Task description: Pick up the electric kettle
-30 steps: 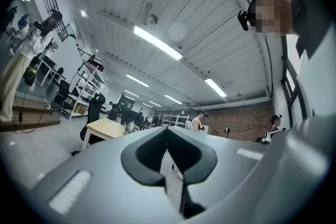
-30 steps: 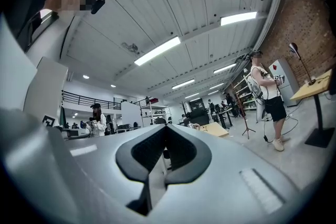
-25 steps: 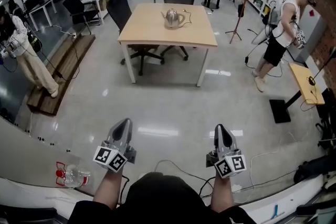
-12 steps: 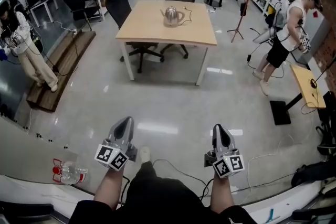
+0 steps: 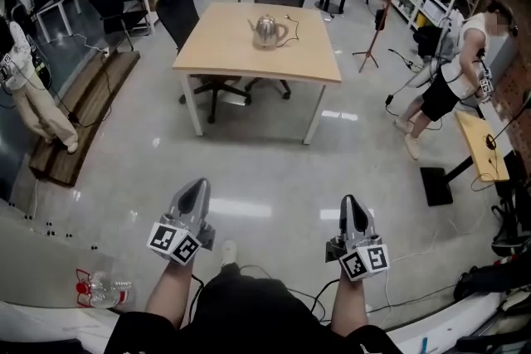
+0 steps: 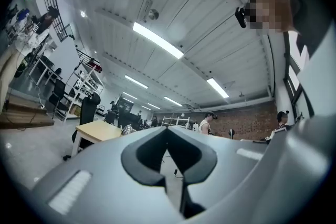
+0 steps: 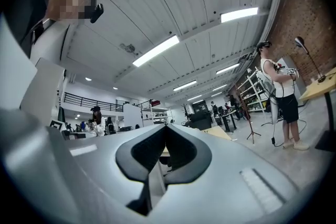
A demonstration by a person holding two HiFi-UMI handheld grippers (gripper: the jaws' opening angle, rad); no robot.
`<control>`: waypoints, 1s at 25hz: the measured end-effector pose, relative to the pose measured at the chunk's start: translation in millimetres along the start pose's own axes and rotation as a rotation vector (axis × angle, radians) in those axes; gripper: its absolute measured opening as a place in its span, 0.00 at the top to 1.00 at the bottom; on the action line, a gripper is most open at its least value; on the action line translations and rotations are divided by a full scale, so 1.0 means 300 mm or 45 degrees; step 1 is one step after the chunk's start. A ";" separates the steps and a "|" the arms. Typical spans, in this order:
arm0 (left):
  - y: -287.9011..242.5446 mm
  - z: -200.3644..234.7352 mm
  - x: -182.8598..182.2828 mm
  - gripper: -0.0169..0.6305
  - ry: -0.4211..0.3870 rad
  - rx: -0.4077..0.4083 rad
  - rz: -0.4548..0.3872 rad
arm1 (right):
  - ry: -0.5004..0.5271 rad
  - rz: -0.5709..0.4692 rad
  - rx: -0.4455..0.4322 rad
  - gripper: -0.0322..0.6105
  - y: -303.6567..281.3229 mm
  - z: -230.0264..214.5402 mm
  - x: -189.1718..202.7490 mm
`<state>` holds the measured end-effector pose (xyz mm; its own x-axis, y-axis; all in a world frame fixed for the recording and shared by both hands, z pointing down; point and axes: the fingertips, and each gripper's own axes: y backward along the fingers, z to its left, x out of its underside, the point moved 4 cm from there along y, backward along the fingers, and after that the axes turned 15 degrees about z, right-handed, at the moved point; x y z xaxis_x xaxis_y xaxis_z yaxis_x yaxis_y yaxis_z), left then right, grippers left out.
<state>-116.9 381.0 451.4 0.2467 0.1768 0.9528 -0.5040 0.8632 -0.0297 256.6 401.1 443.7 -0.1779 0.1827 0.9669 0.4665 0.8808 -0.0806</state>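
Note:
A shiny metal electric kettle (image 5: 267,31) stands on a light wooden table (image 5: 315,62) far ahead across the floor, with a cord trailing off to its right. My left gripper (image 5: 197,186) and right gripper (image 5: 348,201) are held side by side low in the head view, well short of the table, both shut and empty. In the left gripper view the jaws meet at the tip (image 6: 167,128), and the table (image 6: 97,131) and a sliver of the kettle (image 6: 127,129) show beyond. In the right gripper view the gripper (image 7: 167,127) is also closed.
Black office chairs (image 5: 178,8) stand at the table's left and far sides. A person (image 5: 452,70) stands at the right near a small wooden desk (image 5: 483,147); another person (image 5: 25,91) stands at the left by a wooden platform. A plastic bottle (image 5: 99,288) lies at lower left. Cables cross the floor near my feet.
The whole view has advanced toward the table, which sits slightly lower and left in the frame. Both grippers keep their shut pose and spacing. The person at right has shifted.

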 end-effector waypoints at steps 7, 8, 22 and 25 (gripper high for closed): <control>-0.140 0.172 -0.083 0.98 -0.024 0.027 0.008 | 0.008 0.001 0.008 0.95 -0.230 0.012 -0.031; -0.156 0.199 -0.093 0.98 -0.023 0.028 0.007 | 0.006 -0.001 0.010 0.95 -0.262 0.013 -0.034; -0.295 0.493 -0.167 0.98 -0.007 0.012 0.019 | -0.017 0.021 0.006 0.95 -0.590 0.045 -0.040; -0.339 0.510 -0.171 0.98 -0.007 0.016 0.020 | -0.017 0.034 0.012 0.95 -0.649 0.024 -0.047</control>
<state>-204.9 211.7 451.8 0.2340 0.1878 0.9539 -0.5181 0.8543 -0.0411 162.0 230.1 444.2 -0.1772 0.2120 0.9611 0.4629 0.8797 -0.1088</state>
